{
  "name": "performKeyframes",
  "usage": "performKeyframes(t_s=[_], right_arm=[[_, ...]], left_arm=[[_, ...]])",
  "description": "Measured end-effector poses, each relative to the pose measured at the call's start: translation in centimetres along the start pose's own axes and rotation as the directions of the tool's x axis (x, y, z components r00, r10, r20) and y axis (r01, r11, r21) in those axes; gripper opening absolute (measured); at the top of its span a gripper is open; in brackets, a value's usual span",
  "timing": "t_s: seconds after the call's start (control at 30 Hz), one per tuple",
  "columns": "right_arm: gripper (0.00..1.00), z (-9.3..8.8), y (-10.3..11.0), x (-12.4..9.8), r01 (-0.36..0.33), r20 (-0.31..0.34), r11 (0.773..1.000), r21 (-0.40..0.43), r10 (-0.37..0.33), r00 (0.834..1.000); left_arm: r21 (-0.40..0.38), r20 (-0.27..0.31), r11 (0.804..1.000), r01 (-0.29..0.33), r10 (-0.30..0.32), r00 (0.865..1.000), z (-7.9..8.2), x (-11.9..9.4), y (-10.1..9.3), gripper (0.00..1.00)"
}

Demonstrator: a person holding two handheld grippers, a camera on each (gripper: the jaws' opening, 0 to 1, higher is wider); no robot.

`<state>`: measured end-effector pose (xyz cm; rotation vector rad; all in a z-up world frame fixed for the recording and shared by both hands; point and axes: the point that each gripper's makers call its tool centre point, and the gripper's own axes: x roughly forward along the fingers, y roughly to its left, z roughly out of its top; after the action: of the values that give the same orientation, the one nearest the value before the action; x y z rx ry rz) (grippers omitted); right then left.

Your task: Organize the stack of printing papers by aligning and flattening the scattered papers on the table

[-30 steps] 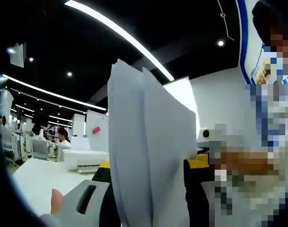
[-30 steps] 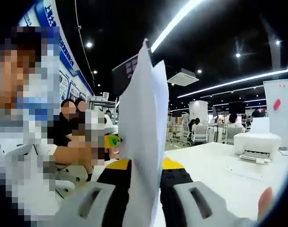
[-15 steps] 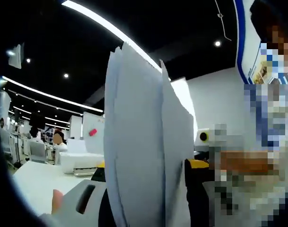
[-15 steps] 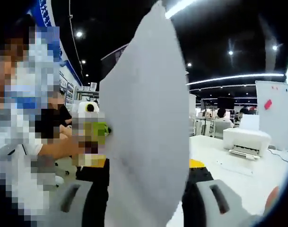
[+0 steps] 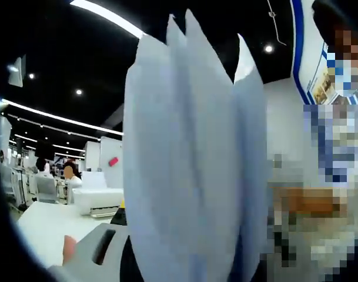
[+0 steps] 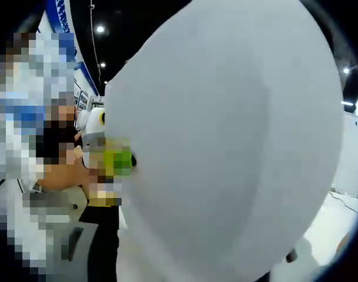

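Note:
A stack of white printing papers (image 5: 190, 164) stands upright in the left gripper view. Its top edges are fanned apart and uneven. My left gripper (image 5: 184, 264) is shut on its lower edge; the jaws are mostly hidden behind the sheets, and the grey body shows at lower left. In the right gripper view the papers (image 6: 226, 147) bulge close to the lens as one broad white sheet. My right gripper (image 6: 184, 258) is shut on them, its jaws hidden by the sheet.
A white table (image 5: 40, 232) lies at lower left, with a white printer (image 5: 96, 197) at its far side. People sit at desks in the background on the left. A person (image 6: 32, 153) stands close, beside the papers.
The papers have swung closer to both cameras and their top edges have fanned out. In the right gripper view the sheet now hides the table, printer and room.

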<state>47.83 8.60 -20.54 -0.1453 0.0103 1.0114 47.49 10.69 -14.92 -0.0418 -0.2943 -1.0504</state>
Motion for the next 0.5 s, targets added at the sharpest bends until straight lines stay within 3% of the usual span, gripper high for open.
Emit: performKeyframes(t_s=[0.4,0.5], right_arm=[[0.78,0.2,-0.1,0.5,0.004,0.011,1.000,-0.016,-0.004,1.000],[0.71,0.3,0.0,0.4,-0.010,0.013,1.000,-0.023,0.011,1.000]], left_arm=[[-0.036,0.007,0.999,0.003,-0.003,1.000,0.2,1.0,0.2,0.61],[-0.026,-0.005,1.000,0.004,-0.004,1.000,0.0,1.0,0.1,0.61]])
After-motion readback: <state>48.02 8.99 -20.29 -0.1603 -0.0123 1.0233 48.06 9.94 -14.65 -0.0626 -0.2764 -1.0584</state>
